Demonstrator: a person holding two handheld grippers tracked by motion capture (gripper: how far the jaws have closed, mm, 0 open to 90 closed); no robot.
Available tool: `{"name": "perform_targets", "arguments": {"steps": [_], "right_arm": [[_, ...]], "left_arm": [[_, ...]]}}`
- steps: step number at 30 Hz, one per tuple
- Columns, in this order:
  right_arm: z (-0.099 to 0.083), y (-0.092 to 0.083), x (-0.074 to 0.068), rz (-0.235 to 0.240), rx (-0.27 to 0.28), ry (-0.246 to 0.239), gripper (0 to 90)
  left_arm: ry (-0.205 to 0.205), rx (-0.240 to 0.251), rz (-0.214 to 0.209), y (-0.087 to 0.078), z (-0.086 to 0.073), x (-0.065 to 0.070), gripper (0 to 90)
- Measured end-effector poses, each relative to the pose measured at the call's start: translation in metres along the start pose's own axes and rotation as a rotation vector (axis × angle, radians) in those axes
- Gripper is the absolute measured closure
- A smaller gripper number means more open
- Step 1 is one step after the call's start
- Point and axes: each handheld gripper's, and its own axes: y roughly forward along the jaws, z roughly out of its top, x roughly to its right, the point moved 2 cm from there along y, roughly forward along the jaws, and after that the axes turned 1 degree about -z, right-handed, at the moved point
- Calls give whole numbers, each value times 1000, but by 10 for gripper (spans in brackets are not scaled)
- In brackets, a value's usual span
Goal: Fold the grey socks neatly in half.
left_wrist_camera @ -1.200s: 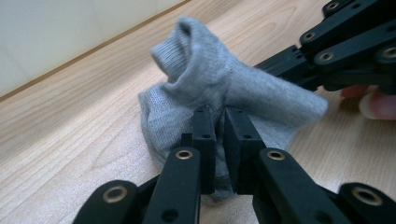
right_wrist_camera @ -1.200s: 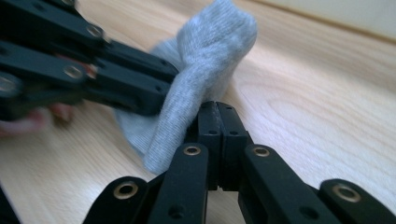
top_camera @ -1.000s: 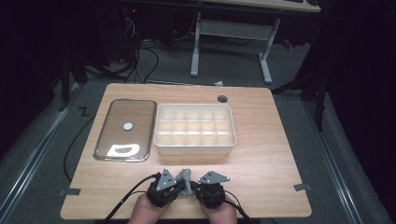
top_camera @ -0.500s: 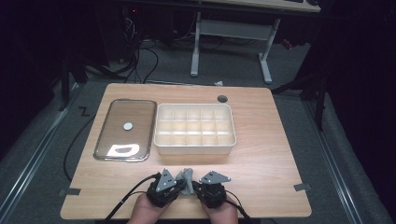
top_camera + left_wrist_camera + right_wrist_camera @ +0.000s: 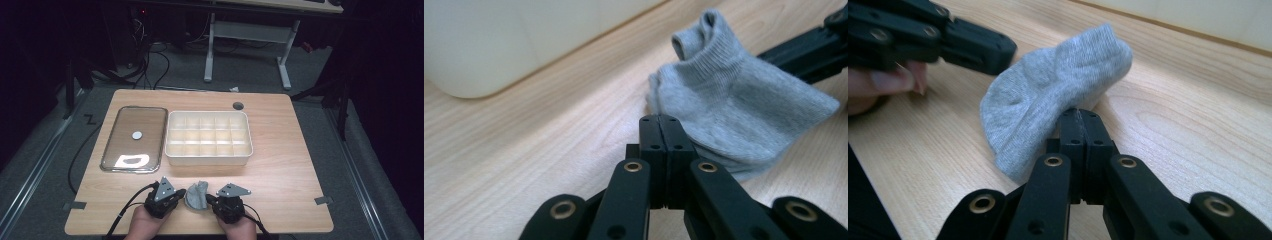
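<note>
the left gripper has just been closing: its jaws now stand pressed flat together, with the edge of the grey sock lying against their tips. whether any fabric is actually pinched between them i cannot tell from the left gripper view; the jaw faces look to meet with no cloth showing in the seam. the right gripper has its jaws shut as well, and here the sock drapes over the tips, so it looks nipped at its near edge.

from the high view the sock sits bunched on the worktop between the 2 grippers, left gripper and right gripper at either side of it, close to the person's edge. the white divided tray stands just beyond, its compartments bare, and the glass lid lies flat to its left.

my reading: both ends of the sock are now being taken hold of, likely to fold or lift it toward the tray. if the left jaws closed beside the cloth rather than on it, that side will slip free on the first pull.
</note>
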Motion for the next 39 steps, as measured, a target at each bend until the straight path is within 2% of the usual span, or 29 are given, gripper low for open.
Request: {"name": "perform_targets", "arguments": {"steps": [2, 8, 19, 25, 30, 39], "right_arm": [[1, -1, -1, 0, 0, -1, 900], [1, -3, 0, 3, 7, 6, 900], [3, -4, 3, 5, 19, 15, 900], [7, -3, -2, 7, 23, -4, 900], [11, -9, 0, 8, 61, 8, 900], [10, -9, -5, 21, 56, -4, 900]], "left_arm": [[0, -18, -19, 3, -1, 3, 887], [13, -20, -27, 5, -1, 9, 887], [19, -15, -41, 7, 0, 16, 878], [32, 0, -47, 7, 3, 23, 880], [36, -7, -53, 7, 3, 22, 872], [43, -7, -65, 11, 5, 28, 873]]}}
